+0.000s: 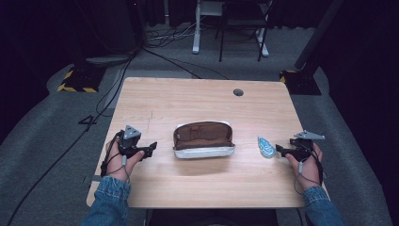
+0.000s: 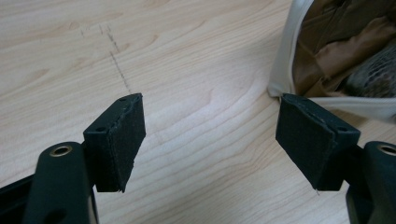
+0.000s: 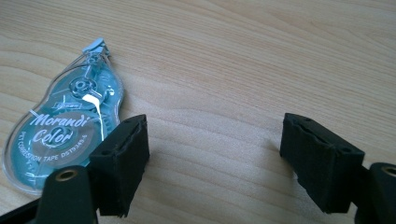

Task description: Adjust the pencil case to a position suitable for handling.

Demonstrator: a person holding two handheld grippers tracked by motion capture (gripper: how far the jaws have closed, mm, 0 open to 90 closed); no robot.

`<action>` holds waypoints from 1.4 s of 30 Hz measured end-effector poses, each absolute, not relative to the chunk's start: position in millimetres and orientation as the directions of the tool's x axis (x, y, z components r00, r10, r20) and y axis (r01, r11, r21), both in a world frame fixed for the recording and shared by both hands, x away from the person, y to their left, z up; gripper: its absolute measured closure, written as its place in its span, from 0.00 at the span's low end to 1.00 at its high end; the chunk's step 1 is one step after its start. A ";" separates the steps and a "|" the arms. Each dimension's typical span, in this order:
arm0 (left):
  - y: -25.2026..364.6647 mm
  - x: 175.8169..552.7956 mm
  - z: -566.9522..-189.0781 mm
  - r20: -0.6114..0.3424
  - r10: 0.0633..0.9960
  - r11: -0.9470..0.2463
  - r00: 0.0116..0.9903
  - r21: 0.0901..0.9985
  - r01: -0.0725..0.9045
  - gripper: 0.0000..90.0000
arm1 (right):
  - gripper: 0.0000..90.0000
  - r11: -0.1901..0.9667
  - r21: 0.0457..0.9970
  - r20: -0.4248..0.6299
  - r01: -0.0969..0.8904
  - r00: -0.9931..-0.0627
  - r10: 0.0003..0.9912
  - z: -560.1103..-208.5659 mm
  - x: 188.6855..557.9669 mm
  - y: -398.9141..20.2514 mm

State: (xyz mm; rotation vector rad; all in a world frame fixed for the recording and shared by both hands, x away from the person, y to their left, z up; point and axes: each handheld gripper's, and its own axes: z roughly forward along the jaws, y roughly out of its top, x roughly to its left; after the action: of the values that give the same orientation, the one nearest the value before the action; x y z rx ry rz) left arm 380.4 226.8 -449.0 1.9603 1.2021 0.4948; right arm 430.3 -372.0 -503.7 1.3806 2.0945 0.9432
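**Both grippers rest spread beside the pouch and tape roller**

A light wooden table fills the middle of the high view, with a round cable hole near its upper right edge. Around it lies grey carpet, with black cables trailing across the upper left and a white-legged stand against the dark backdrop at the top.

Two denim-sleeved forearms enter from the bottom corners. The left hand lies on the table at centre left, its left gripper pointing right toward the open pouch at the centre. The right hand lies at centre right, its right gripper pointing left.

The left gripper's jaws stand spread with bare wood between them; in the left gripper view the pouch's white corner sits just beyond the right-hand pad. The right gripper's jaws are likewise apart and hold nothing; in the right gripper view the teal correction tape roller lies flat at the left of the frame, just beside the left-hand pad.
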 end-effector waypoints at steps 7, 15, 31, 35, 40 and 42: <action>216.0 385.5 -440.4 -0.070 0.857 -0.262 0.511 0.794 0.549 0.28 | 0.27 0.262 0.751 -0.004 0.606 -0.393 0.919 -503.8 430.1 -371.9; 199.7 394.8 -434.3 -0.066 0.833 -0.278 0.549 0.808 0.520 0.28 | 0.27 0.263 0.750 -0.004 0.606 -0.394 0.919 -503.7 430.1 -372.0; 166.2 414.7 -432.5 -0.052 0.778 -0.330 0.626 0.814 0.478 0.28 | 0.27 0.263 0.751 -0.002 0.606 -0.396 0.918 -503.7 429.6 -372.0; 160.3 418.5 -436.6 -0.058 0.770 -0.335 0.635 0.811 0.480 0.28 | 0.27 0.263 0.751 -0.002 0.606 -0.396 0.918 -503.7 429.5 -372.0; 154.1 424.6 -443.2 -0.066 0.758 -0.344 0.649 0.805 0.483 0.28 | 0.27 0.263 0.752 -0.004 0.605 -0.395 0.919 -503.8 429.0 -371.8; 153.1 427.8 -445.5 -0.070 0.754 -0.340 0.653 0.809 0.479 0.28 | 0.28 0.263 0.752 -0.004 0.605 -0.395 0.919 -503.8 429.0 -371.9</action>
State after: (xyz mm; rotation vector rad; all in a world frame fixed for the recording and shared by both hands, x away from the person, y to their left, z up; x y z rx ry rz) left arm 427.8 153.1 -445.5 2.0055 0.9595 0.4022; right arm 429.0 -371.9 -503.8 1.3774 2.0962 0.9464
